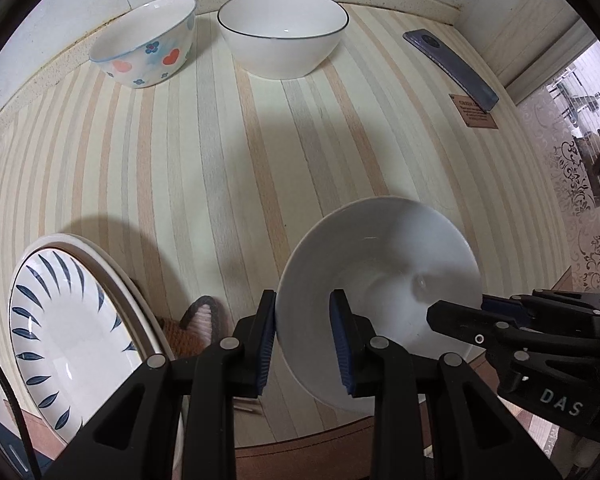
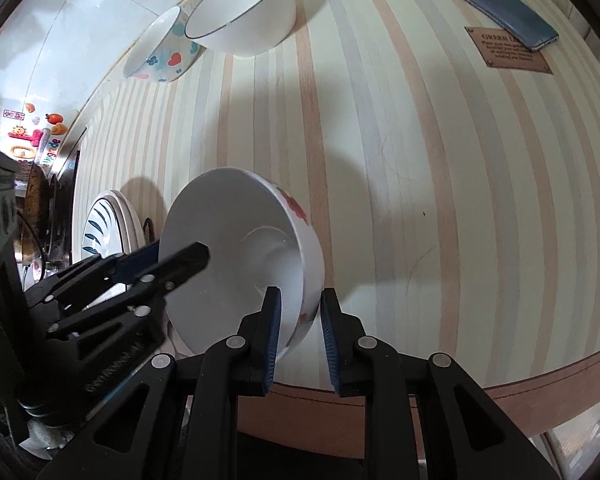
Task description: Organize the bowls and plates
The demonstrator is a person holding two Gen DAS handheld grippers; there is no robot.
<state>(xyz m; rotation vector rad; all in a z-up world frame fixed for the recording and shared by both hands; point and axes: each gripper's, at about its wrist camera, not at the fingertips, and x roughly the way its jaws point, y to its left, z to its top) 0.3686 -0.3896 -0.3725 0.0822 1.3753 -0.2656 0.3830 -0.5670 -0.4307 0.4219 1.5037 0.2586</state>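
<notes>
White floral-sided ceramic bowl (image 2: 236, 256) tilted above striped table (image 2: 420, 200), left hand-held gripper (image 1: 304, 336) and right hand-held gripper (image 2: 300, 320) each clamped its rim.

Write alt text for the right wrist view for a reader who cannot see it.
Both grippers hold one tilted white bowl with red flower print above a striped table: the right gripper straddles its near rim, and the left gripper clamps the left rim. Behind stand a heart-patterned bowl and a dark-rimmed white bowl, with stacked plates on the left and a phone far right.
</notes>
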